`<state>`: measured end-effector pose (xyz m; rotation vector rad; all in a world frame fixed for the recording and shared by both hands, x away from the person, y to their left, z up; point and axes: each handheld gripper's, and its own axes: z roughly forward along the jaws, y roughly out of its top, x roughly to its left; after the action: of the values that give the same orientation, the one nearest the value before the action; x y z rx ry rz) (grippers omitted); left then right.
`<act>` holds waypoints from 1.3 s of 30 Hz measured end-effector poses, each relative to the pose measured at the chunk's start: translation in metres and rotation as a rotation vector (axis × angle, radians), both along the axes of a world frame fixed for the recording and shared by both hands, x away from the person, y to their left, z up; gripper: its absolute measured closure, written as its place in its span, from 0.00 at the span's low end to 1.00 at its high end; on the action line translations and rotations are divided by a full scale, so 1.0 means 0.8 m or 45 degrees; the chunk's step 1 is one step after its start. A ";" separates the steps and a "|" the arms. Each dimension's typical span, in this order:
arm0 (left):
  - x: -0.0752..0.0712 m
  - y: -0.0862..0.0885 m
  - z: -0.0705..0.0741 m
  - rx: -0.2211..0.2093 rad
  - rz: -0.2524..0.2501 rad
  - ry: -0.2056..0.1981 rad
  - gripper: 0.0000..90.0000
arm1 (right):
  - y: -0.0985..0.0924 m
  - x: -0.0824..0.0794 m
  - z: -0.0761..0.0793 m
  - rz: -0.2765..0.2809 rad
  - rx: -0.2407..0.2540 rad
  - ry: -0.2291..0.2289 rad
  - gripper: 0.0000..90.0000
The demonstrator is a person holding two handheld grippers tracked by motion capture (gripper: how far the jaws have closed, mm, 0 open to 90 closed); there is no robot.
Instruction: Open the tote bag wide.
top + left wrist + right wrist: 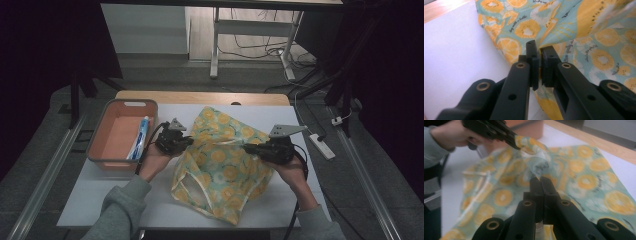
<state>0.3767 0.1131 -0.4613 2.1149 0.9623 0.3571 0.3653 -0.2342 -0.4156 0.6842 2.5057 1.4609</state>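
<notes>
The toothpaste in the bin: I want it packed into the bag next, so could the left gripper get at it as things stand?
Probably yes, once freed. The toothpaste lies uncovered in the open bin right beside the left gripper, with nothing between them. But that gripper is pinching the bag, so it must let go first.

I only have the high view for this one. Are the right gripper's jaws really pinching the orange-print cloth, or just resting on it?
Observer: Pinching. In the right gripper view, the right gripper is shut on a raised fold of the cloth.
Operator: And the left one?
Observer: The same view shows the left gripper shut on an edge of the cloth, holding it lifted.
Operator: Is there anything in the print besides orange slices?
Observer: Yes. The left gripper view shows small dark script between the slices.
</notes>
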 end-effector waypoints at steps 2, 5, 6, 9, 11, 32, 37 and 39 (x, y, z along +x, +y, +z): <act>-0.001 0.001 0.000 -0.003 -0.001 0.003 0.93 | 0.004 -0.004 0.004 0.022 0.006 -0.008 0.99; 0.000 0.001 0.000 -0.002 0.001 0.004 0.93 | 0.010 -0.010 0.008 0.052 0.019 -0.017 0.99; 0.000 0.001 0.000 -0.003 0.002 0.005 0.93 | 0.014 -0.013 0.011 0.067 0.009 -0.029 0.99; 0.001 0.002 -0.001 0.001 0.001 0.007 0.93 | 0.016 -0.015 0.012 0.082 0.019 -0.025 0.99; 0.002 0.002 -0.002 0.002 0.004 0.012 0.92 | 0.021 -0.017 0.011 0.084 -0.006 -0.041 0.99; -0.050 0.034 0.070 -0.058 -0.149 -0.062 0.23 | 0.021 0.003 -0.013 -0.069 0.030 -0.011 0.99; -0.058 0.051 0.080 -0.045 -0.131 -0.097 0.23 | 0.025 0.007 -0.015 -0.070 0.039 0.000 0.99; -0.056 0.059 0.081 -0.049 -0.106 -0.102 0.23 | 0.027 0.008 -0.015 -0.072 0.039 -0.001 0.99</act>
<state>0.3322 0.1605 -0.3962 2.0825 0.8260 0.3758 0.3718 -0.2123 -0.4279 0.7528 2.4475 1.4826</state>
